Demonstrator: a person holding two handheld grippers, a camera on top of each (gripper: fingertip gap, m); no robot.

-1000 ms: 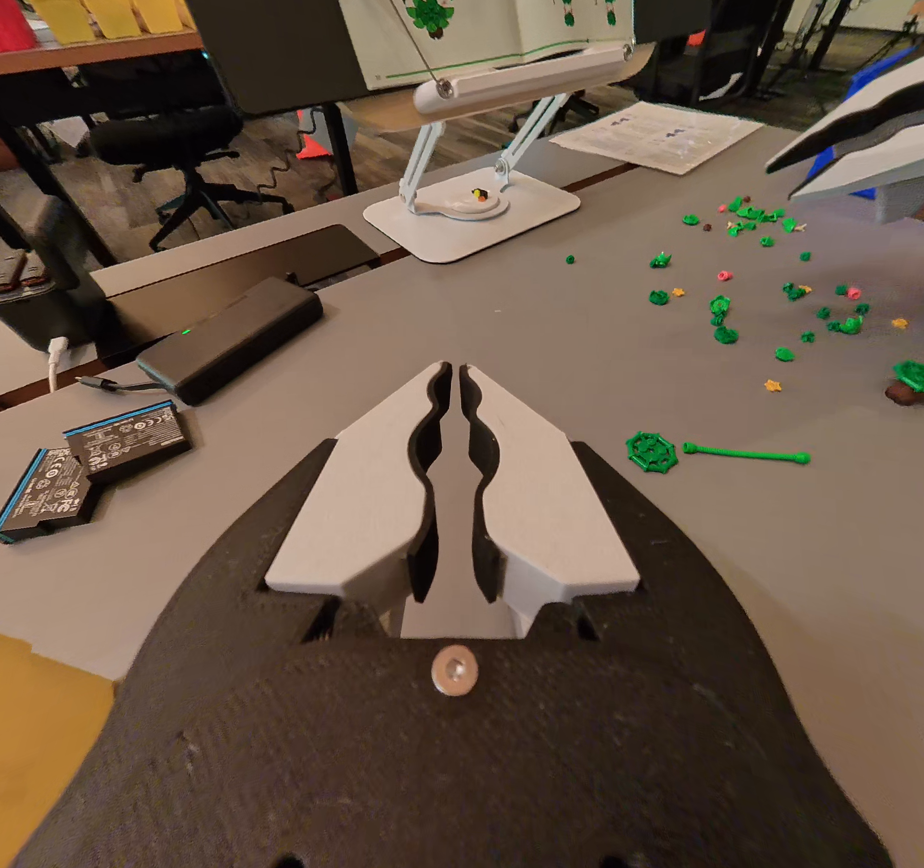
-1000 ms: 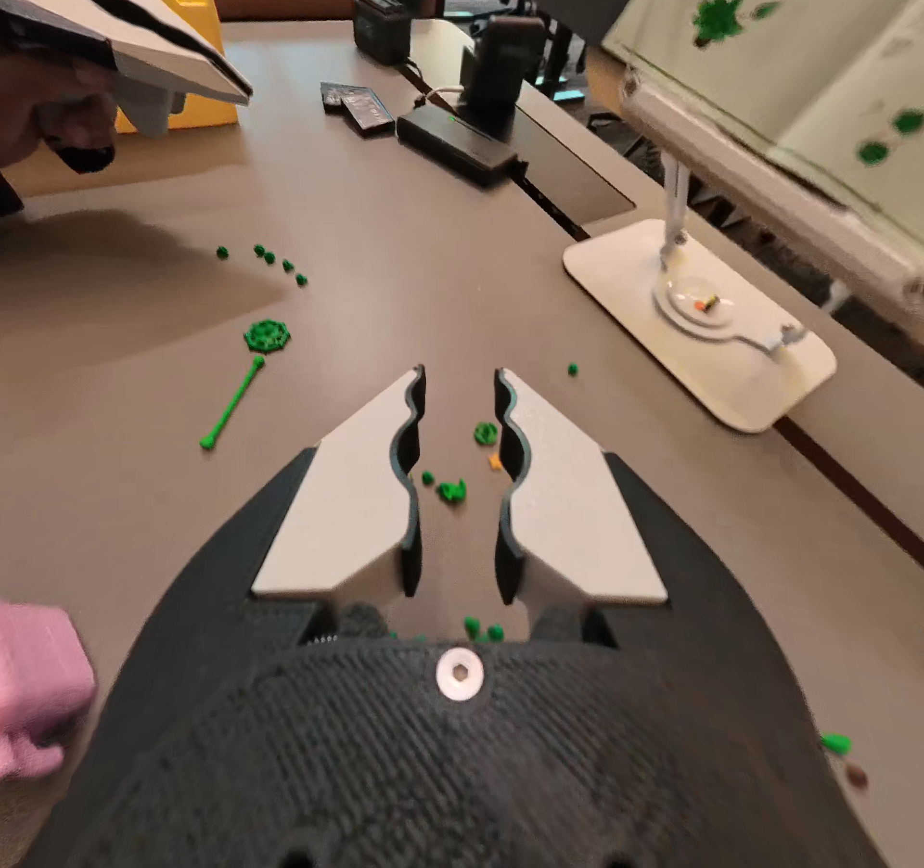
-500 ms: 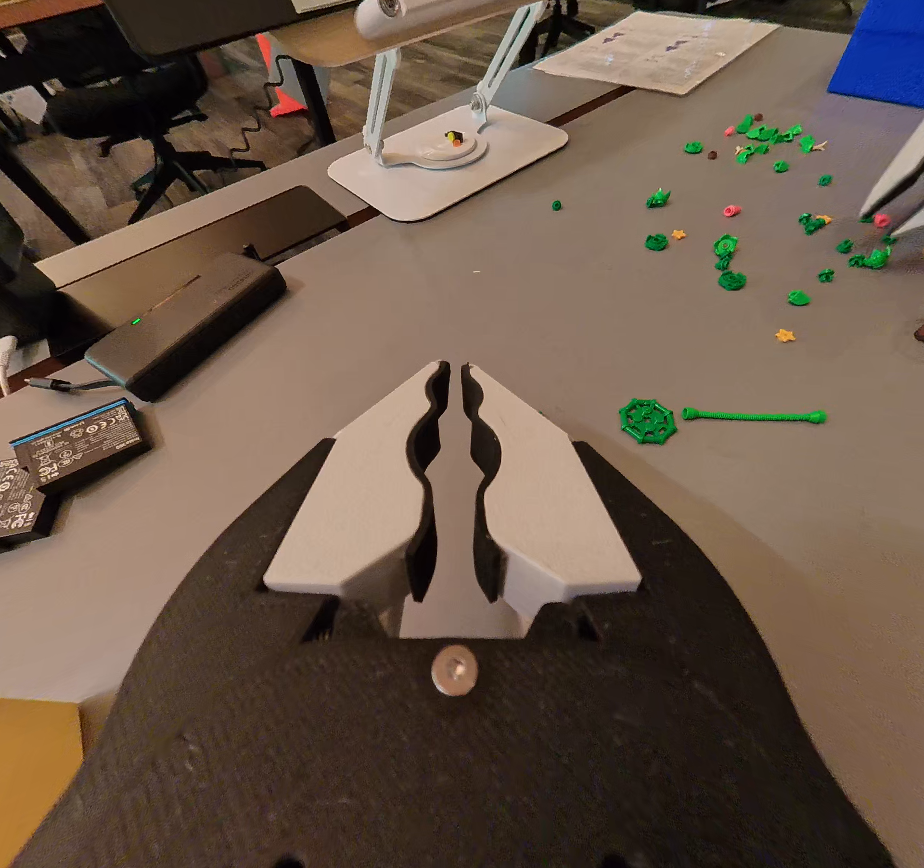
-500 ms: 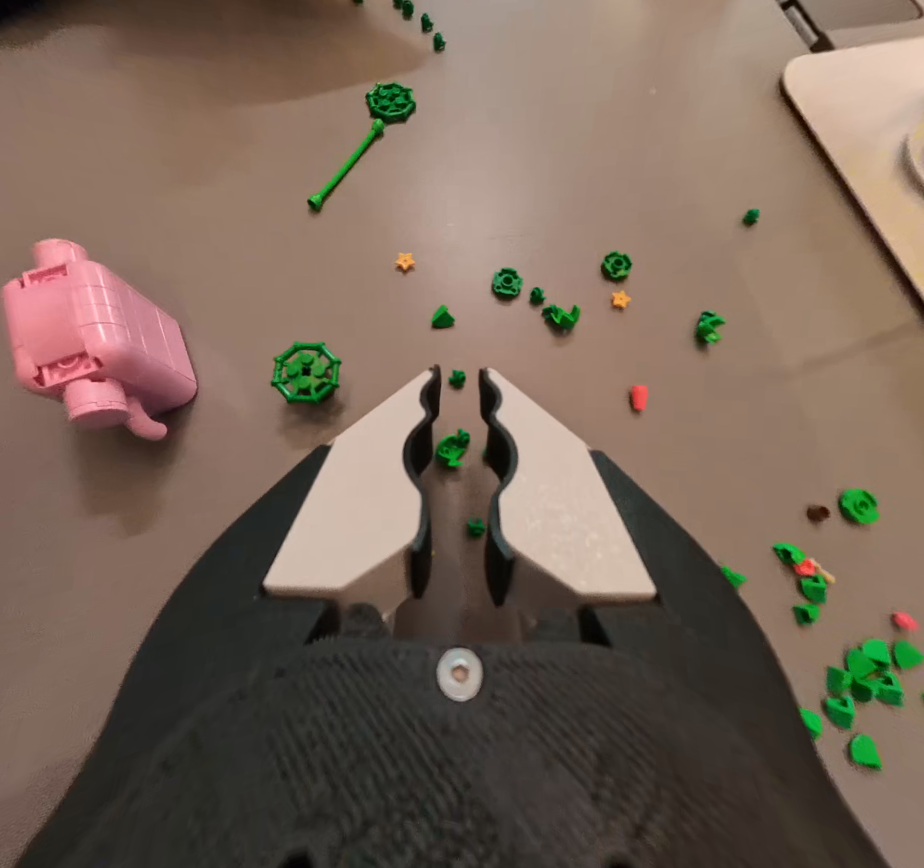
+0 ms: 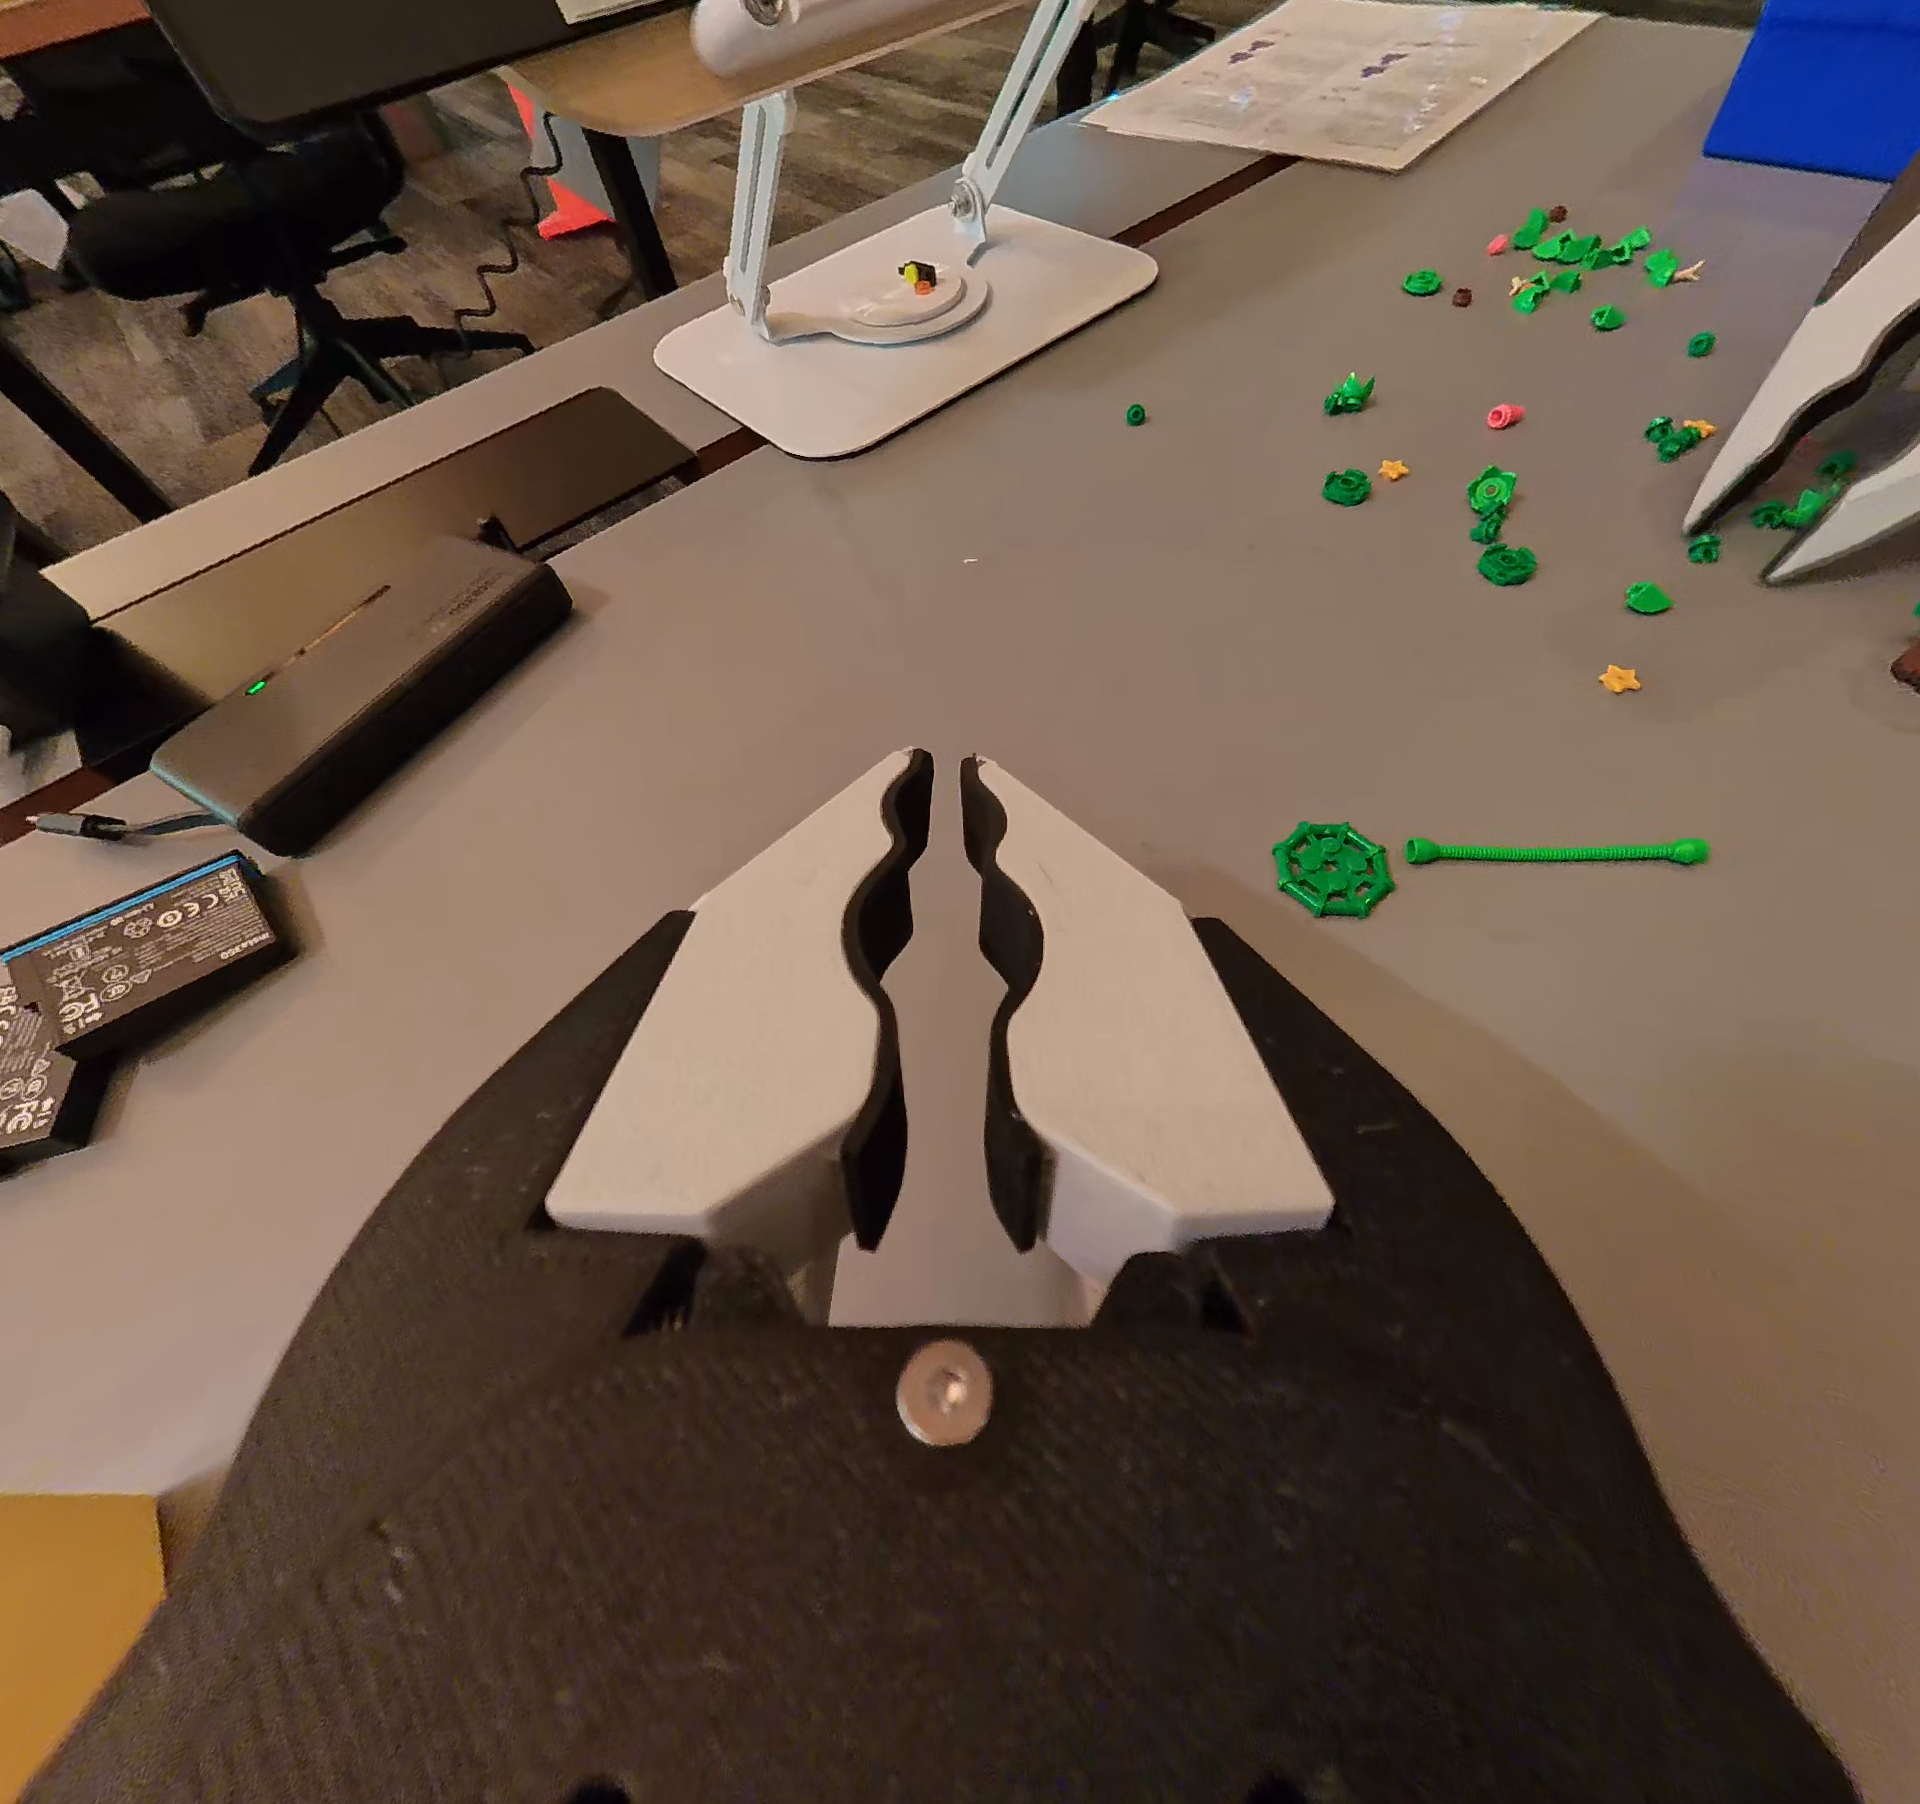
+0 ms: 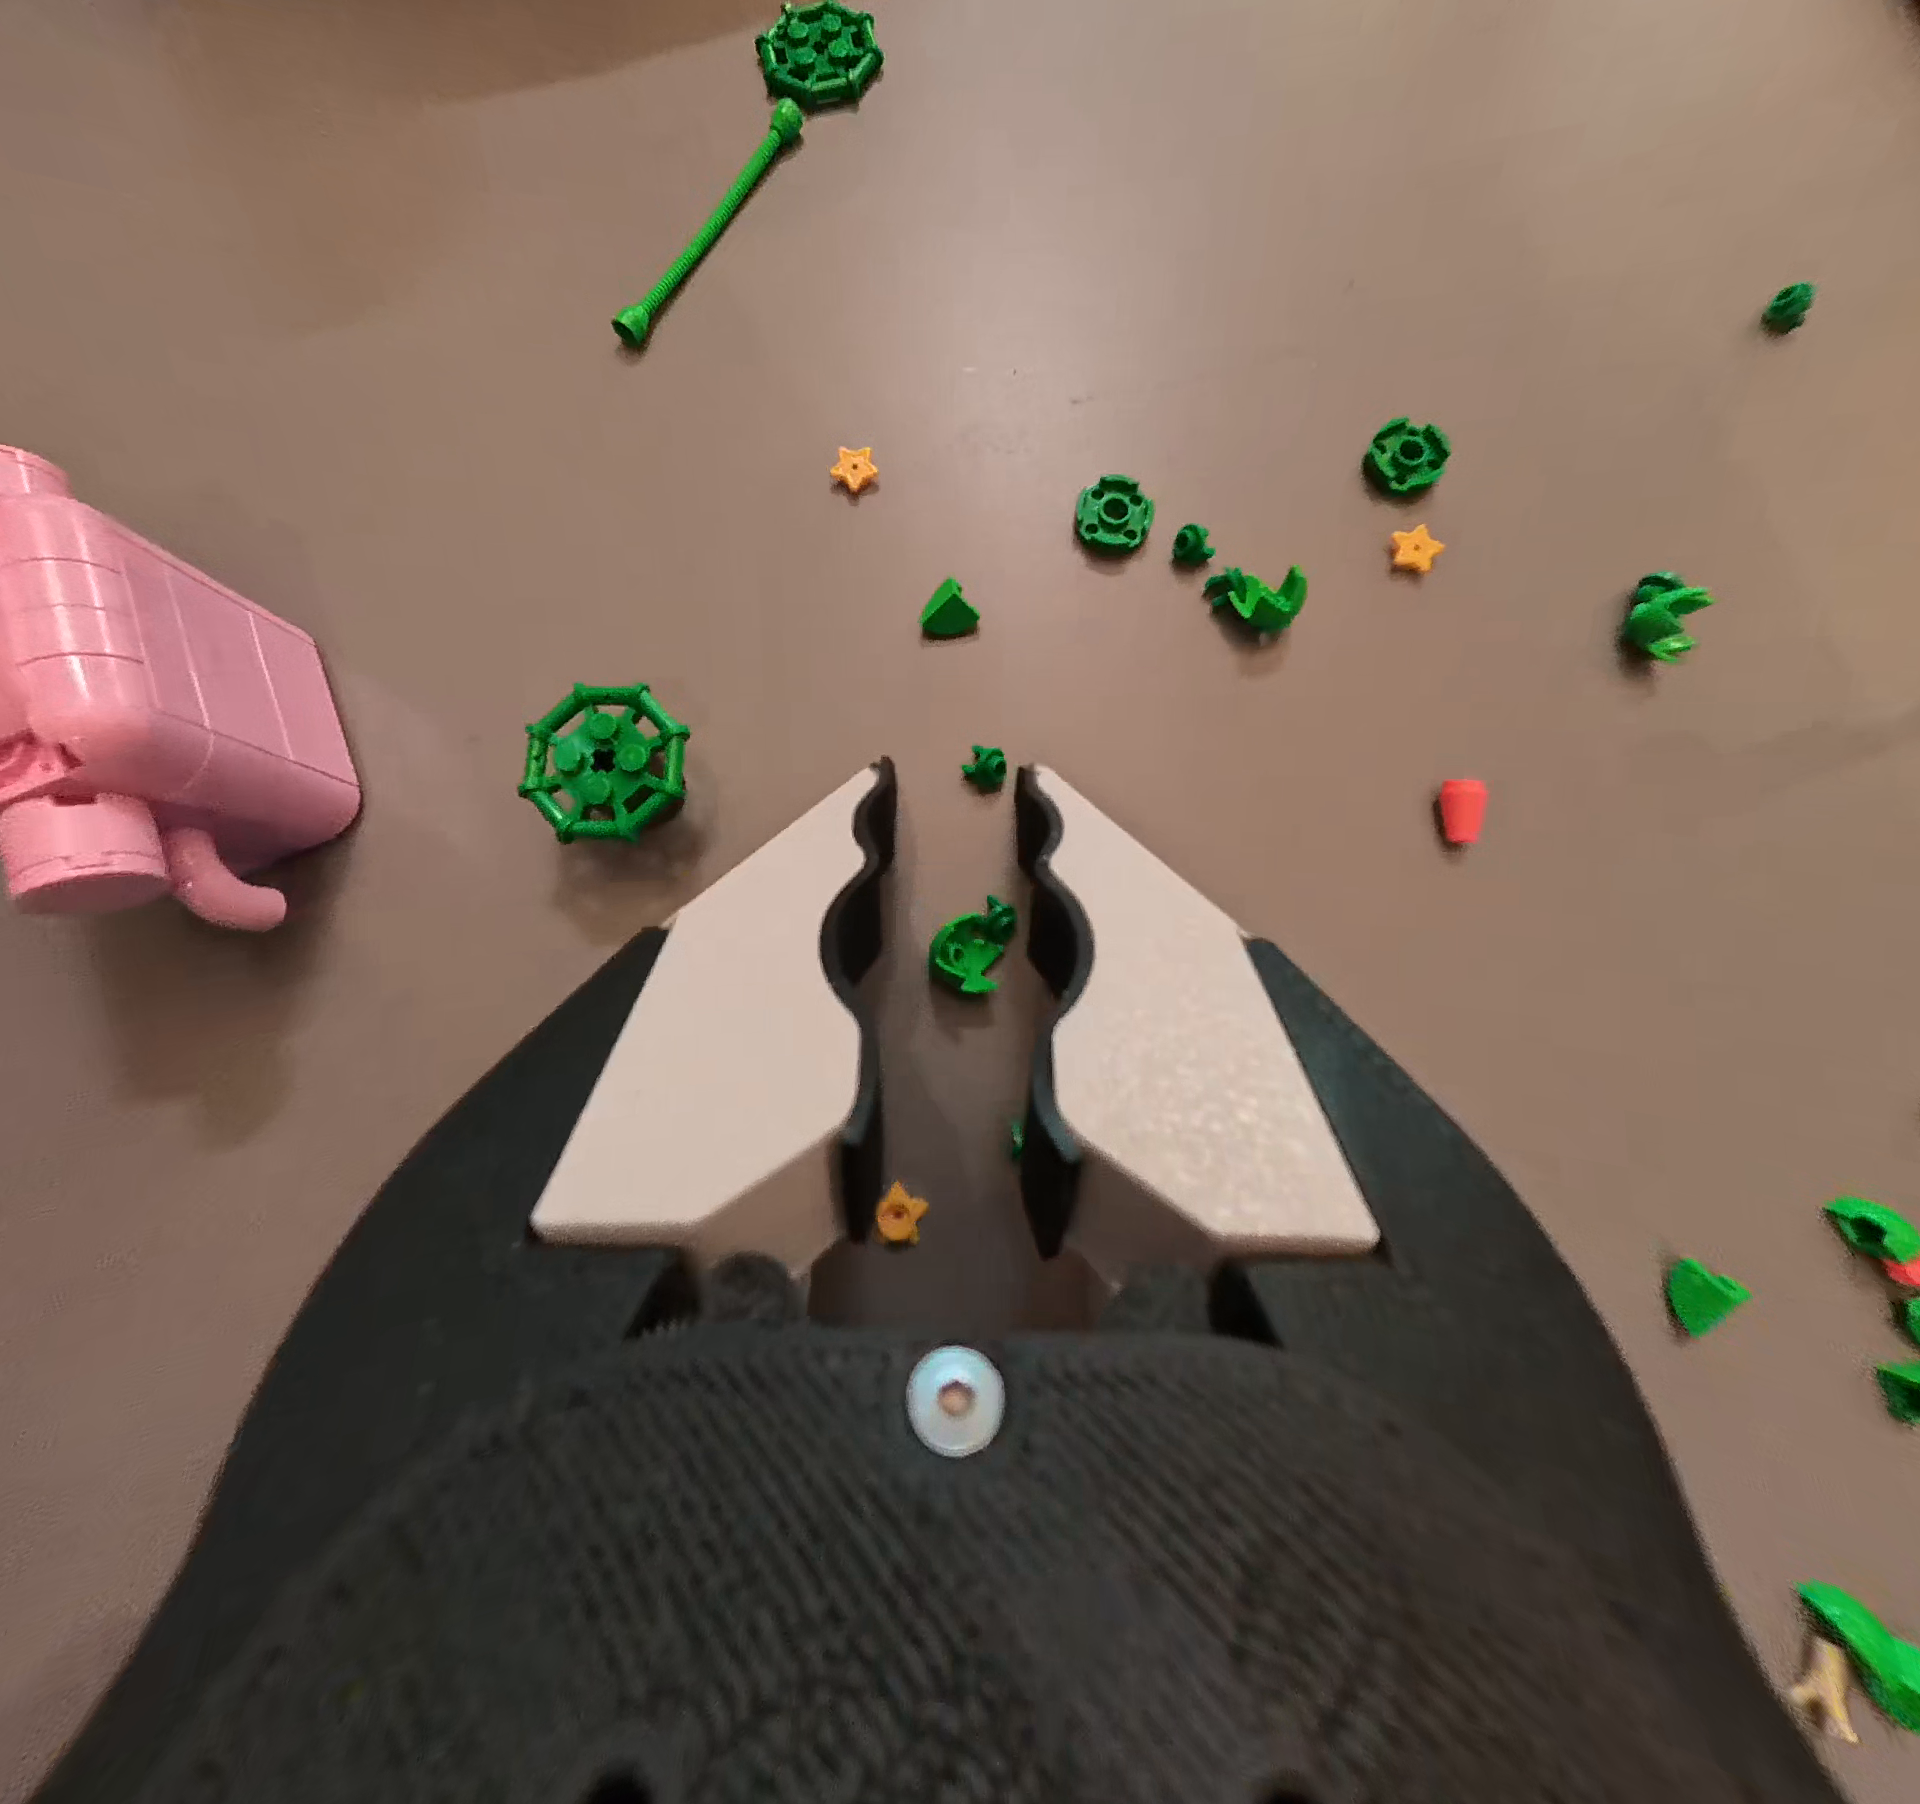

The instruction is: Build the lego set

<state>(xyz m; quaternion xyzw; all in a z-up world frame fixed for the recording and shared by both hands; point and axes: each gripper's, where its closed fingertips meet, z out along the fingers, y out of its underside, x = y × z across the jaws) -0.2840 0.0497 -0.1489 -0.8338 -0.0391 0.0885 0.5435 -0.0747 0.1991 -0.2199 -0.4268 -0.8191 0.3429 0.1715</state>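
Small green lego pieces (image 5: pixel 1496 497) lie scattered on the grey table (image 5: pixel 1039 611), with orange stars and a red cone (image 6: pixel 1463 809). A green web-shaped wheel (image 5: pixel 1332 868) and a green rod (image 5: pixel 1555 851) lie right of my left gripper (image 5: pixel 943 762), which is shut and empty above the table. My right gripper (image 6: pixel 954 772) points down over the pieces, open by a narrow gap. A tiny green piece (image 6: pixel 982 767) lies between its tips and a curled green leaf (image 6: pixel 971 946) shows between its fingers. A second web wheel (image 6: pixel 605 762) and a pink build (image 6: pixel 156 715) lie to its left.
A white book stand (image 5: pixel 904 352) holding an instruction booklet stands at the table's far edge. A black power bank (image 5: pixel 364 684) and batteries (image 5: pixel 135 965) lie at the left. A paper sheet (image 5: pixel 1340 76) and a blue bin (image 5: pixel 1849 40) are at the far right. Some 25 centimeters of space lies between my two pairs of fingers. My left tips are about 30 centimeters from the red cone (image 6: pixel 1463 809), my right tips only 8 centimeters. My left wrist view (image 5: pixel 1507 414) looks at it from another angle. My left gripper is the nearer one to the green web-shaped wheel (image 5: pixel 1332 868): about 11 centimeters, against 20 centimeters. Seen from the right wrist view (image 6: pixel 814 22) as well. About 12 centimeters separates my right fingertips from the green rod (image 5: pixel 1555 851). It turns up in the right wrist view (image 6: pixel 710 226) as well.
My right gripper has tipped downward and dropped close over the scattered green pieces, and its jaws have narrowed. My left gripper has shifted only slightly and stays shut.
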